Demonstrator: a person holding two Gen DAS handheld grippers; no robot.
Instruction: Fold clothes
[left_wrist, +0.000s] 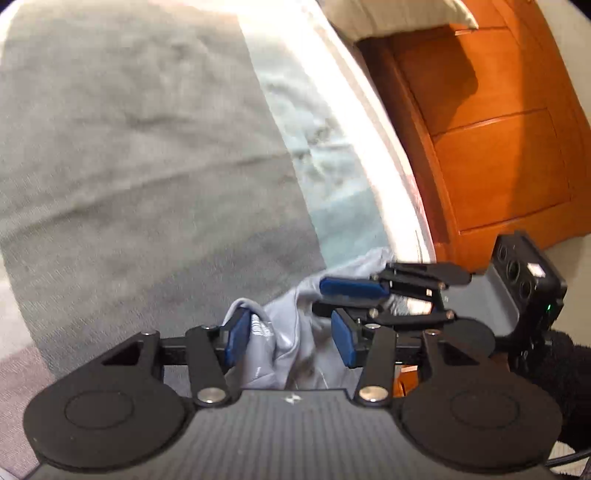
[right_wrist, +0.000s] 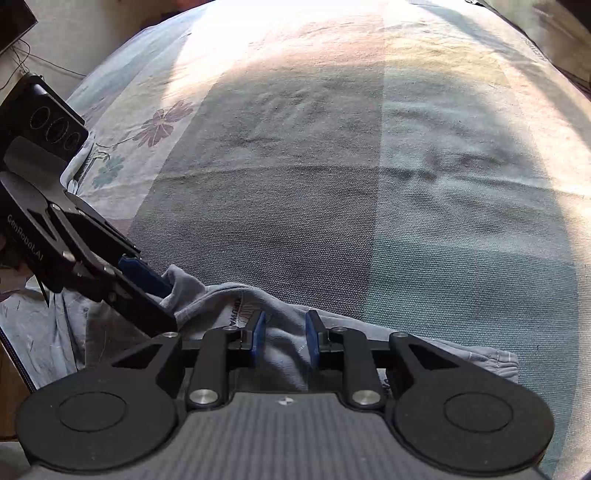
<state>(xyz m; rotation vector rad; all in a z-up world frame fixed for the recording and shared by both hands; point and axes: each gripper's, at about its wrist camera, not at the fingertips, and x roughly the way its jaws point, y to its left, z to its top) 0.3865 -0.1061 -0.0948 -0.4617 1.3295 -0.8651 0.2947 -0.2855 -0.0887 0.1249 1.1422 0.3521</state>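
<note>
Lying bunched at the bedspread's (right_wrist: 332, 206) near edge, the grey garment (right_wrist: 221, 299) sits between both spread-fingered grippers, left (left_wrist: 290, 338) and right (right_wrist: 284, 338), neither clamped.

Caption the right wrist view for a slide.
Right gripper and left gripper meet at a crumpled grey garment on the bedspread.

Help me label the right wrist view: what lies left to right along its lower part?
Black left gripper with blue pads → crumpled grey garment → right gripper → grey-green woven bedspread.
</note>
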